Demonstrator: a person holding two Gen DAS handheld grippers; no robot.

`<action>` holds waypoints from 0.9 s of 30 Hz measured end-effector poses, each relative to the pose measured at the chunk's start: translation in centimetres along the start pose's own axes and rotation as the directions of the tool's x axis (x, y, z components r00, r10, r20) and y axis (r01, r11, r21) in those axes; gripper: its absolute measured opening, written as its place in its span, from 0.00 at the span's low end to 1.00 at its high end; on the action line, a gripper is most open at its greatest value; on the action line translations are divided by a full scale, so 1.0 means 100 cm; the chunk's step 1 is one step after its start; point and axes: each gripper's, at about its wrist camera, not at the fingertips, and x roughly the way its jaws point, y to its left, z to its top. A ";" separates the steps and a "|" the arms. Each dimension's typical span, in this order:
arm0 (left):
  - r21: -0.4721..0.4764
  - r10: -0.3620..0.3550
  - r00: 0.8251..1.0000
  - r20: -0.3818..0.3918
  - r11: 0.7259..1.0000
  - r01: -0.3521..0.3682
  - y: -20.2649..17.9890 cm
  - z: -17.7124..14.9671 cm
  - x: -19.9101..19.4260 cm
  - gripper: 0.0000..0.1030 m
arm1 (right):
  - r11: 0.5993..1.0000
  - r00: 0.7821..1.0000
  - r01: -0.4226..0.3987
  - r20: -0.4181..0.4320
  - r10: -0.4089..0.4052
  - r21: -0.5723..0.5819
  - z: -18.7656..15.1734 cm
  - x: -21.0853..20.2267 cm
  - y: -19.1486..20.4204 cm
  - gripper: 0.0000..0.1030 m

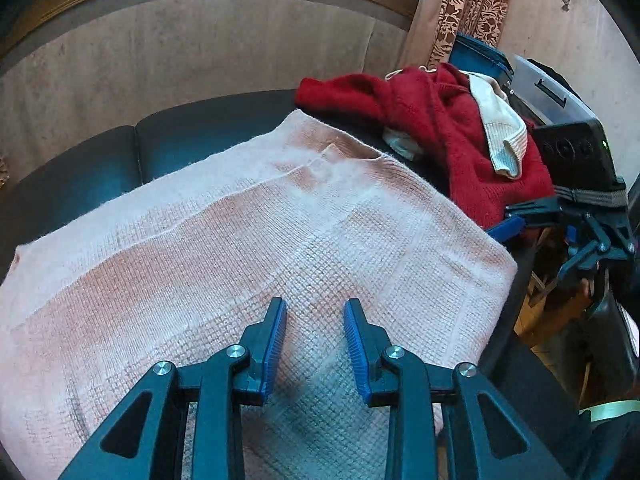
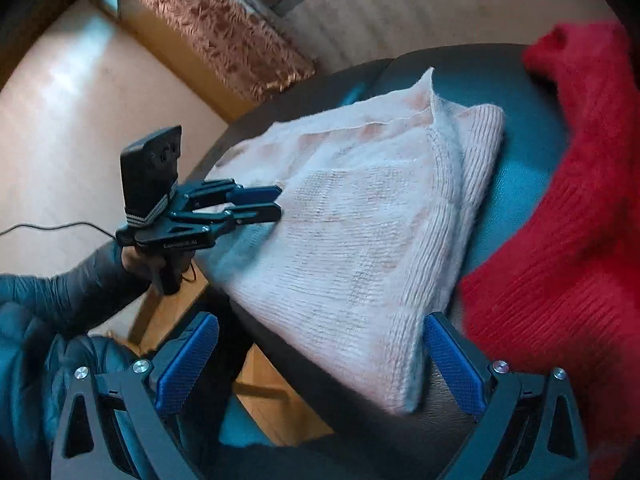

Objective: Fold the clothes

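The left tongs (image 1: 315, 340) hang narrowly parted, empty, just above the folded pink knit (image 1: 256, 248). The right tongs (image 2: 320, 364) gape wide and empty at the knit's near corner. The knit lies on the dark counter (image 1: 200, 136); beyond the right tongs sits a red sweater (image 2: 560, 280).

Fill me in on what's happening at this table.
A person with a gripper in each hand is folding clothes. A pink knit sweater lies folded on the dark table. The left gripper hovers at its edge, fingers apart, gripping nothing. The right gripper is open beside it. A red sweater waits in a heap.
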 end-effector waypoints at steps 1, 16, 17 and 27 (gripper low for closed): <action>0.003 0.000 1.000 -0.002 1.000 0.000 0.000 0.000 0.001 0.29 | 1.000 1.000 0.007 -0.024 -0.007 -0.010 0.003 0.002 -0.001 1.00; -0.071 -0.061 0.998 0.009 0.996 0.061 0.015 -0.005 0.003 0.29 | 0.988 0.977 -0.153 -0.145 0.154 0.014 0.016 0.028 -0.007 1.00; -0.073 -0.064 0.998 0.008 0.995 0.064 0.016 -0.006 0.003 0.29 | 0.975 0.958 -0.218 -0.180 0.221 0.039 0.011 0.030 -0.006 1.00; -0.056 -0.043 0.999 -0.006 0.997 0.043 0.008 -0.012 0.005 0.29 | 0.919 0.872 -0.369 -0.291 0.394 0.139 -0.018 0.045 0.004 1.00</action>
